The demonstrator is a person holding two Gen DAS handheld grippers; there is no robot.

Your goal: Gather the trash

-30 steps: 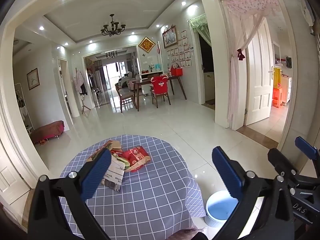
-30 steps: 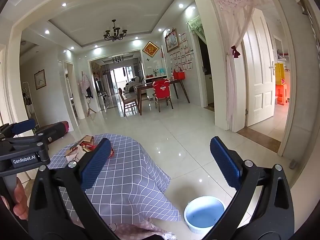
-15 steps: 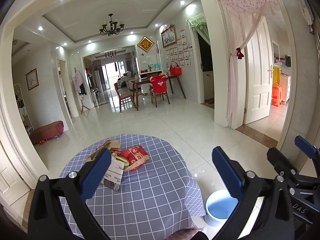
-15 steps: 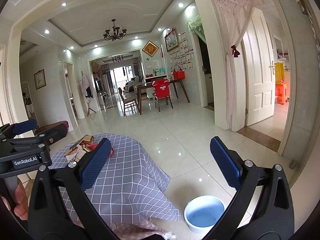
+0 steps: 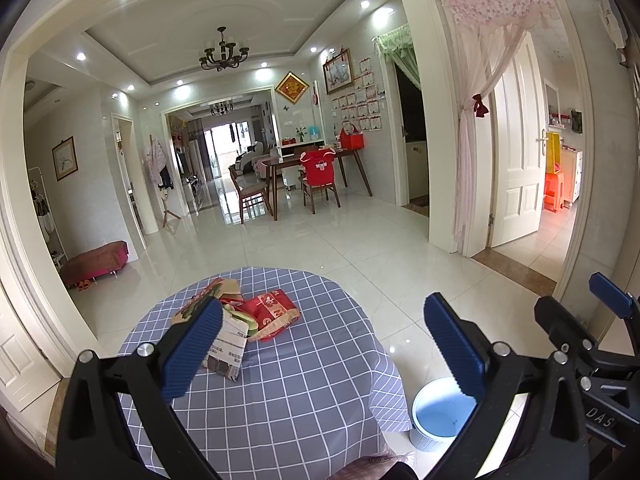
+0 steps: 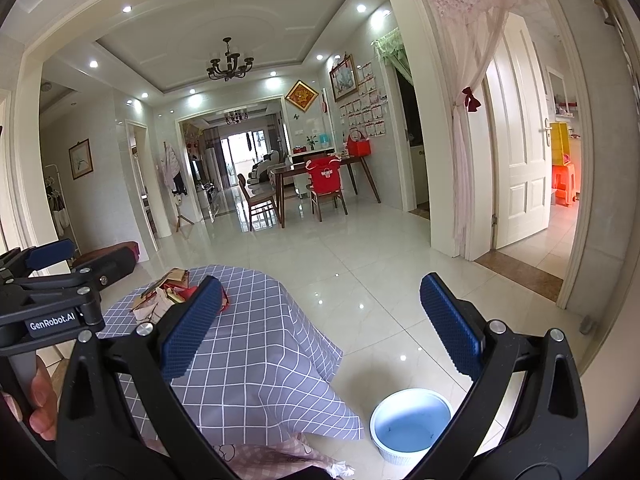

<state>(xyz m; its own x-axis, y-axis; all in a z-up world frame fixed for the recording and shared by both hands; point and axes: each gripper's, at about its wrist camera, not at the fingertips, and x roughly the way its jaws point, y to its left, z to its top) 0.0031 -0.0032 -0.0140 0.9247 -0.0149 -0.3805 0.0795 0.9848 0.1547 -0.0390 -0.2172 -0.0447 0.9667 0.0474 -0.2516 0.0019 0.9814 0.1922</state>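
A pile of trash lies on the far left part of a round table with a grey checked cloth (image 5: 304, 380): a red snack wrapper (image 5: 272, 312), a folded paper carton (image 5: 228, 350) and brown paper (image 5: 216, 290). The pile also shows in the right wrist view (image 6: 164, 294). My left gripper (image 5: 322, 346) is open and empty, held above the table's near side, short of the pile. My right gripper (image 6: 320, 328) is open and empty, right of the table, above the floor. A light blue bin (image 5: 440, 414) stands on the floor right of the table, also in the right wrist view (image 6: 410, 424).
The floor (image 5: 360, 248) is glossy white tile. A dining table with chairs (image 5: 316, 176) stands far back. A white door with a pink curtain (image 5: 516, 140) is at the right. A red bench (image 5: 96, 262) stands by the left wall. Pink fabric (image 6: 272, 458) lies below the table's near edge.
Both views have shifted only slightly. Both grippers stay open and nothing on the table has moved.
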